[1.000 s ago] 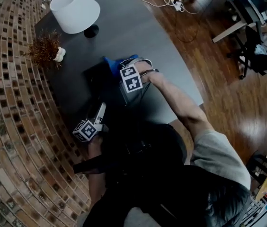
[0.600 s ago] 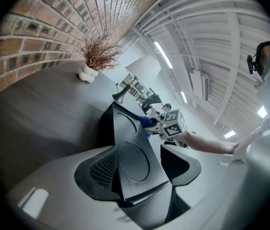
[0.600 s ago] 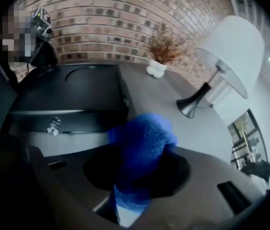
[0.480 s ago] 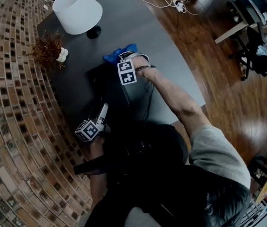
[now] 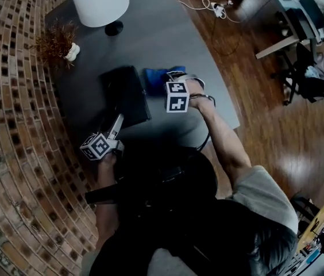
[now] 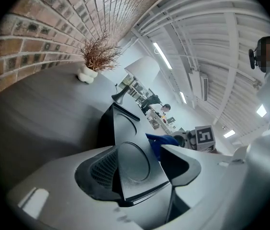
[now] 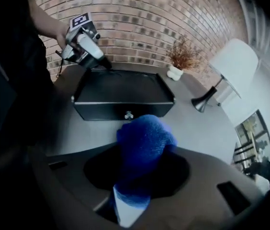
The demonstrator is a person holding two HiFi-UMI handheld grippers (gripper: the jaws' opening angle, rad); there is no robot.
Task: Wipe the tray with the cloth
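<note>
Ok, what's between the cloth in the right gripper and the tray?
Nothing but a strip of bare grey table. The right gripper view shows it between the blue cloth and the near wall of the tray.

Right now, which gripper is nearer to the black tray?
Left. The left gripper has the near edge of the tray between its jaws. The right gripper, holding the blue cloth, is just beside the right edge, not over the tray.

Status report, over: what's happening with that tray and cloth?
Left gripper clamped on tray corner. Right gripper pinching blue cloth, off the tray, beside it. Nothing in the way.
</note>
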